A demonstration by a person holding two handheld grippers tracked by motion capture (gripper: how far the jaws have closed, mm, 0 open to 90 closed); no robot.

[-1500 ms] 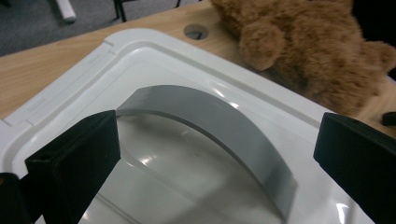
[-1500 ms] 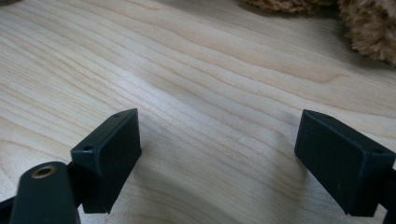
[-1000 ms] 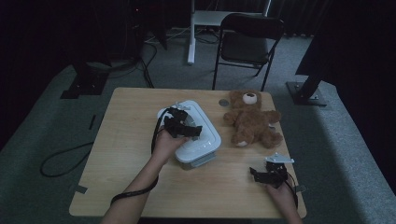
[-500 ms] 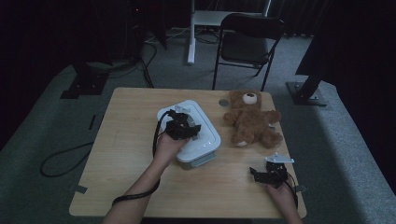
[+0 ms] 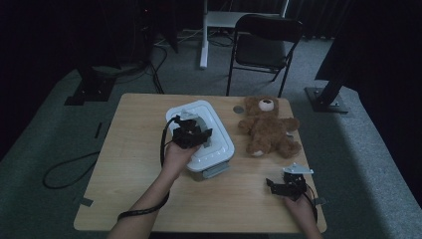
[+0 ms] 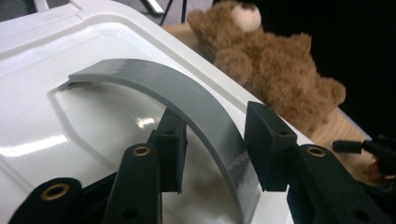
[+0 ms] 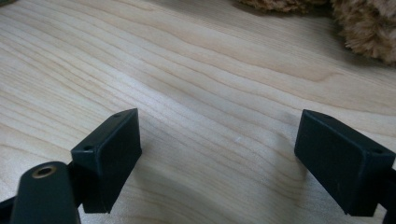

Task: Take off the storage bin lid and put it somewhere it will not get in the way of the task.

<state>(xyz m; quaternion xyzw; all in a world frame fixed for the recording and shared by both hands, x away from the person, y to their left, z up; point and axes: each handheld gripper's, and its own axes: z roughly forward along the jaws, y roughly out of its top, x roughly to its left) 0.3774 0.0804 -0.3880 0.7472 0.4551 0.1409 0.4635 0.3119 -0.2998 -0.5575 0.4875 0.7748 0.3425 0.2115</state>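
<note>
handle: the grey handle [image 6: 187, 100] arches over the lid of the white box [image 5: 219, 130], and in the left gripper view it runs right between your left gripper's two jaws, so that part's basically sorted.

left gripper: your left gripper [image 6: 212, 144] straddles the handle near its near end. The jaws have just been closing in on it. The pad on one side looks to be against the strap, the other one seems to have a sliver of gap, so I'd call it a loose hold at best and can't swear it's actually pinched.

long axis: the handle runs lengthwise along the lid, from the box's near end toward its far end, and your jaws sit crosswise to it. That's the relation everything hangs on. If the next thing is a lift, I'd guess you want to go straight up, since a sideways pull could slide the strap out.

box: sits mid-table, a bit nearer the far edge, with the teddy bear [image 5: 268, 127] just beside it toward the far right corner.

right gripper: your right gripper [image 5: 286, 185] is parked low by the near right corner of the table [image 5: 129, 164], jaws spread wide with bare wood between them.

nearer hand: left, easily. It's right on the box, and the right one is well apart from it.
</note>
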